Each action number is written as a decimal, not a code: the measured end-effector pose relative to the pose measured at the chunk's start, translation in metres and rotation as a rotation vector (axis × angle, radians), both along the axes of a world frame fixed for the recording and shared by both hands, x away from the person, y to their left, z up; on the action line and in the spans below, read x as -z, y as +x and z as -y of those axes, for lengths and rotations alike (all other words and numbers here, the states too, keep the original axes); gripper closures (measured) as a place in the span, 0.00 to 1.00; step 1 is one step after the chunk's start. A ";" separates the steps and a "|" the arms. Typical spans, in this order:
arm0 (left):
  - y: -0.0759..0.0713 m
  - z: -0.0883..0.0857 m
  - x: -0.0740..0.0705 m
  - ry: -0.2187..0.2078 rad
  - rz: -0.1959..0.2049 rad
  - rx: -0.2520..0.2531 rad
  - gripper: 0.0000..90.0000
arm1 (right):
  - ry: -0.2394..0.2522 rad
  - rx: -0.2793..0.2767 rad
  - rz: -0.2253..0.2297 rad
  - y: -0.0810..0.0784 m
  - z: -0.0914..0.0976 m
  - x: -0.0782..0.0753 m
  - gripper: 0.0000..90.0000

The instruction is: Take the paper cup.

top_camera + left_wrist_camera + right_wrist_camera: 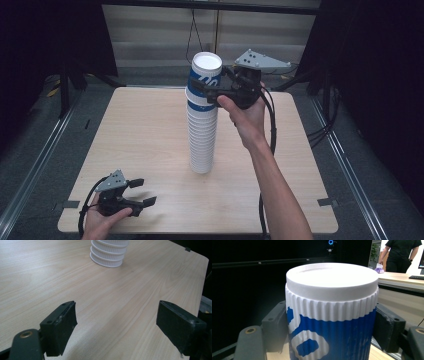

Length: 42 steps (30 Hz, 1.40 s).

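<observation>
Resting at the table's (150,125) near left corner, the left gripper (142,192) holds its jaws wide apart with nothing between them. At mid-table a tall cup stack (202,135) stands upright. Its top blue-and-white cup (204,75) is clamped between the right gripper's (212,90) jaws.

One camera is looking down from above the table (150,130), while each gripper camera is peering close along its own jaws; all are sharing the cup stack (202,135).
</observation>
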<state>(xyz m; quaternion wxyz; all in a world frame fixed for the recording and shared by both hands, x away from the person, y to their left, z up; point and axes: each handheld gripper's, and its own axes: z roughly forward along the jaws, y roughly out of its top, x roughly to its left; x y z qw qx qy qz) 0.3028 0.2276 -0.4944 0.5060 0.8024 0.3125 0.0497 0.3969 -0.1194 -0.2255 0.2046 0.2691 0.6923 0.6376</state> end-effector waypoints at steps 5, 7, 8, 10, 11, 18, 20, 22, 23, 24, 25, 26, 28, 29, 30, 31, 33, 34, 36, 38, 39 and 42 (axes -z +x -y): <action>0.000 0.000 0.000 -0.001 -0.001 0.000 0.18 | 0.009 0.000 0.011 0.000 0.001 -0.002 0.27; 0.000 0.000 0.000 -0.002 -0.002 -0.002 0.18 | 0.006 -0.009 0.017 -0.001 0.001 -0.003 0.27; 0.000 0.000 0.000 -0.002 -0.003 -0.001 0.18 | 0.007 -0.008 0.019 -0.001 0.001 -0.004 0.27; 0.001 0.000 0.001 -0.001 -0.004 -0.001 0.18 | 0.017 -0.012 0.027 -0.001 0.001 -0.004 0.27; 0.001 0.000 0.001 -0.001 -0.004 0.000 0.18 | 0.018 -0.011 0.030 -0.001 0.001 -0.005 0.27; 0.001 -0.001 0.001 -0.004 -0.004 -0.003 0.18 | 0.041 -0.011 0.055 -0.002 0.001 -0.009 0.27; 0.001 -0.001 0.000 -0.006 -0.004 -0.004 0.18 | 0.042 -0.008 0.059 -0.003 0.001 -0.011 0.27; 0.001 -0.001 0.001 -0.006 -0.007 -0.005 0.18 | 0.056 -0.009 0.065 -0.003 0.002 -0.012 0.27; 0.001 -0.001 0.001 -0.006 -0.006 -0.005 0.18 | 0.056 -0.009 0.065 -0.003 0.002 -0.012 0.27; 0.001 -0.001 0.001 -0.006 -0.006 -0.004 0.18 | 0.060 -0.007 0.066 -0.003 0.003 -0.013 0.27; 0.001 -0.001 0.001 -0.006 -0.007 -0.005 0.18 | 0.069 -0.007 0.062 -0.004 0.004 -0.015 0.27; 0.001 -0.001 0.001 -0.007 -0.008 -0.006 0.18 | 0.069 -0.007 0.062 -0.004 0.004 -0.015 0.27; 0.001 0.000 0.001 -0.006 -0.009 -0.005 0.18 | 0.078 0.008 0.062 -0.005 0.006 -0.017 0.27; 0.001 0.000 0.001 -0.006 -0.008 -0.003 0.18 | 0.077 0.008 0.066 -0.006 0.006 -0.017 0.27; 0.001 0.000 0.002 -0.007 -0.007 -0.003 0.18 | 0.080 0.009 0.065 -0.006 0.007 -0.019 0.28; 0.001 0.000 0.002 -0.007 -0.007 -0.003 0.18 | 0.081 0.011 0.068 -0.006 0.008 -0.020 0.28; 0.001 0.000 0.002 -0.007 -0.005 -0.001 0.18 | 0.087 0.006 0.073 -0.007 0.009 -0.022 0.28; 0.001 0.000 0.002 -0.006 -0.003 0.000 0.19 | 0.087 0.009 0.073 -0.008 0.009 -0.023 0.28; 0.001 0.000 0.001 -0.006 -0.001 0.000 0.19 | 0.080 0.019 0.072 -0.009 0.011 -0.025 0.28; 0.000 0.000 0.001 -0.006 -0.001 0.000 0.19 | 0.088 0.021 0.073 -0.010 0.014 -0.026 0.28; 0.000 0.000 0.001 -0.006 0.000 0.001 0.19 | 0.088 0.021 0.073 -0.010 0.014 -0.026 0.28; 0.000 0.000 0.001 -0.006 0.000 0.001 0.19 | 0.093 0.029 0.073 -0.012 0.018 -0.027 0.28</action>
